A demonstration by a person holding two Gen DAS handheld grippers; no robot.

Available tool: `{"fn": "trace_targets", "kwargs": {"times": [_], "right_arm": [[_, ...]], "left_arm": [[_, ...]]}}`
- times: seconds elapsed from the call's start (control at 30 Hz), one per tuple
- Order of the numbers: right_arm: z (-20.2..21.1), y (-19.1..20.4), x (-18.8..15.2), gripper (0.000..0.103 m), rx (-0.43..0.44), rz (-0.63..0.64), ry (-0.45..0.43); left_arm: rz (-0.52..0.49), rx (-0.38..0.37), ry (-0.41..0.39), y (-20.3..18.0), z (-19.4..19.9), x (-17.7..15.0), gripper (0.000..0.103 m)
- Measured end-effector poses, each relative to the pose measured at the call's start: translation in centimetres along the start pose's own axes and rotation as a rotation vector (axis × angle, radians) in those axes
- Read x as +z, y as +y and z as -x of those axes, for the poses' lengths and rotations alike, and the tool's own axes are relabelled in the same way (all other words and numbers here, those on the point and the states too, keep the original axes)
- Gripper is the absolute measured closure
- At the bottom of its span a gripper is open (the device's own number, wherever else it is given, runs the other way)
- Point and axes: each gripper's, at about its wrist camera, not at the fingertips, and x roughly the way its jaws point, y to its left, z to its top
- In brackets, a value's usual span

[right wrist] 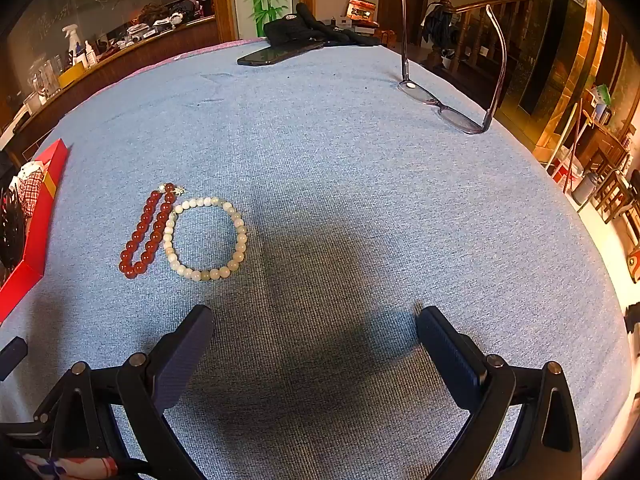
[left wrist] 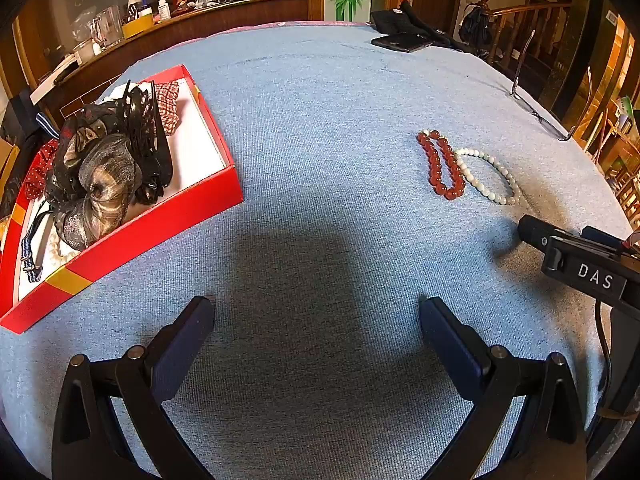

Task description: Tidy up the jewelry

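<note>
Both tools are tilted downward over the pale blue woven tablecloth [right wrist: 340,140]. The left gripper [left wrist: 316,312] has its jaws spread wide with nothing between them; only bare cloth shows in the gap. The right gripper [right wrist: 314,320] is likewise fully spread and empty.

The task items lie loose on the cloth. The dark red round-bead bracelet [right wrist: 146,232], squeezed into a narrow loop, touches the cream-white bead bracelet [right wrist: 206,238], which lies in an open ring. Both sit just ahead and to the left of the right gripper, nearer to it than to the left one.

The shallow red cardboard box with a white lining [left wrist: 208,196] stands near the left gripper. It already contains a grey gauze bow hair ornament [left wrist: 96,184] and black hair clips [left wrist: 150,136].

Judged step: approach, with no pickup yet made. The next move likely calls for lowering one gripper over a single bracelet, closing on one side of the loop, then carrying it to the box. Because the strands touch, a grasp near the contact point could drag both.

A pair of open spectacles [right wrist: 444,108] rests well apart, at the far edge.
</note>
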Motion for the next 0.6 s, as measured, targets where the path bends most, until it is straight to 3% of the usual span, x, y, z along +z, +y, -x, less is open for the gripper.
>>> {"fn": "trace_targets", "kwargs": {"times": [0.6], "right_arm": [[0.0,0.0,-0.01,0.0,0.0,0.0,-0.001]], "left_arm": [[0.001,-0.001,-0.001,0.02,-0.03,0.0,0.0]]}}
